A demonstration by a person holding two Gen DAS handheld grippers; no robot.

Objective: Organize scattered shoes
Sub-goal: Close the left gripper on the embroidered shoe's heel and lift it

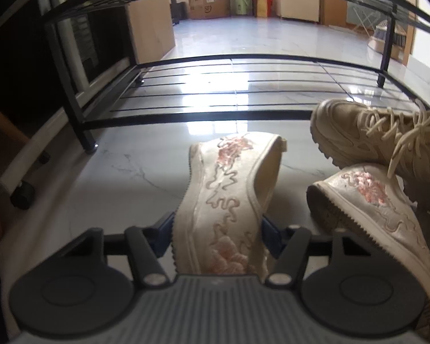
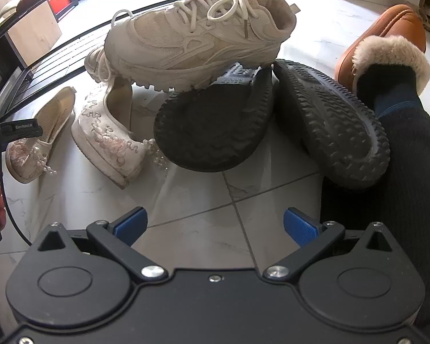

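One embroidered slipper (image 1: 226, 200) is clamped in the left gripper (image 1: 218, 238), held off the floor short of the empty bottom rack shelf (image 1: 215, 86). Its twin (image 2: 109, 134), sneakers (image 2: 192, 43) and black shoes (image 2: 215, 126) are piled up. Right gripper (image 2: 215, 226) gapes wide, holding nothing, so I'd say barely started.

Cream embroidered slipper (image 1: 229, 200) tipped on its side, its twin (image 1: 367, 203) right on the floor, beige laced sneaker (image 2: 192, 43) atop two overturned black shoes (image 2: 215, 126)
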